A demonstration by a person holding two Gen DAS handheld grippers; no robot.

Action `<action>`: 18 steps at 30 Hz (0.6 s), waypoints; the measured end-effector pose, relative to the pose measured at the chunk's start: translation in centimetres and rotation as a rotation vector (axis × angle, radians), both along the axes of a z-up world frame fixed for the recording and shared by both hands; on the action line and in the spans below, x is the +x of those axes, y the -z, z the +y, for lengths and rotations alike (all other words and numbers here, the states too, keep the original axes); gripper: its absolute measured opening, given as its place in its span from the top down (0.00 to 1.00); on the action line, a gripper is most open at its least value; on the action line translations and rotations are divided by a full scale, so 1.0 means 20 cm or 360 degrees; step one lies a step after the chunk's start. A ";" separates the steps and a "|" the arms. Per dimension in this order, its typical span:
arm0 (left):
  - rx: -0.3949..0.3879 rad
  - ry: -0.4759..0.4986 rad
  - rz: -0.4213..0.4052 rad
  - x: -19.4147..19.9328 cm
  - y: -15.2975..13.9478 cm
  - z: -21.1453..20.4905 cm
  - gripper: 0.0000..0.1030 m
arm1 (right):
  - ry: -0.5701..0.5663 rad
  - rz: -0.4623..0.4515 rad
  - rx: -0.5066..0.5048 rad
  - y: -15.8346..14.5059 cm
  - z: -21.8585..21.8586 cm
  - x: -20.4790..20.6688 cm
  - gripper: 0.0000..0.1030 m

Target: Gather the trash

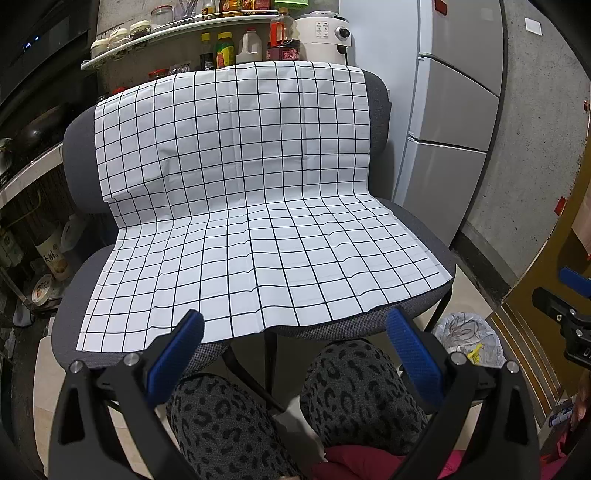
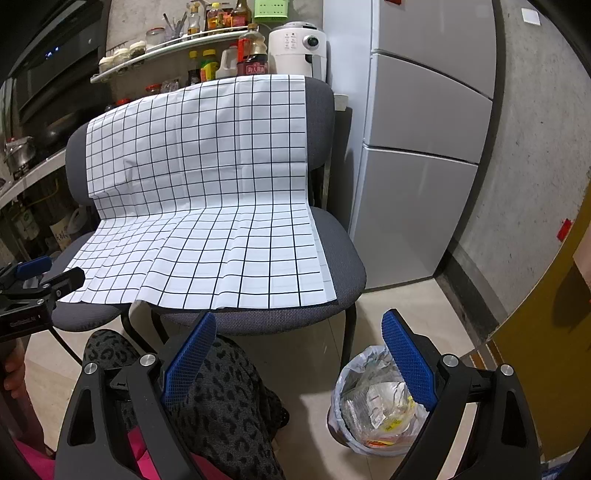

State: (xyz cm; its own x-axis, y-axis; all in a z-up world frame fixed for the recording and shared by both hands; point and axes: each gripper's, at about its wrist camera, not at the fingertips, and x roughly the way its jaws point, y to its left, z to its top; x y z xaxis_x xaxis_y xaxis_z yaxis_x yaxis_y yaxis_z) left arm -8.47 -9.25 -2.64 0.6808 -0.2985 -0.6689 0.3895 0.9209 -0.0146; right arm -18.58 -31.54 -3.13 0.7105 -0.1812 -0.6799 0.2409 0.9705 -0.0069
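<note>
A white checked cloth [image 1: 240, 206] [image 2: 207, 221] covers two grey chairs [image 1: 77, 158] [image 2: 343, 266]; no loose trash shows on it. A bin lined with a clear bag [image 2: 373, 402] [image 1: 469, 339] stands on the floor right of the chairs, with wrappers and crumpled plastic inside. My left gripper [image 1: 295, 350] hangs open over the front edge of the cloth, holding nothing. My right gripper [image 2: 299, 358] is open too, its right finger above the bin's rim. Each gripper shows at the edge of the other's view.
A person's knees in leopard-print trousers [image 1: 354, 384] [image 2: 221, 398] sit right in front of the chairs. A tall grey fridge [image 2: 424, 147] stands to the right, a concrete wall [image 2: 532, 147] beside it. Shelves with bottles and a white appliance [image 1: 325, 33] are behind the chairs.
</note>
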 end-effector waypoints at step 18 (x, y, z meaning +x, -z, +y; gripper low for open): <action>0.0007 -0.0026 -0.0003 0.01 0.02 -0.01 0.07 | 0.0020 0.0022 0.0022 0.04 -0.02 0.02 0.12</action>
State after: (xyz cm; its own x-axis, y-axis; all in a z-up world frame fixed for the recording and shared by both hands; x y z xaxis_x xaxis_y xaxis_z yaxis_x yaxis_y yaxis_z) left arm -8.32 -9.42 -3.04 0.6867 -0.2845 -0.6690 0.3742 0.9273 -0.0102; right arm -18.27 -32.02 -3.92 0.6988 -0.1806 -0.6921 0.2531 0.9674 0.0031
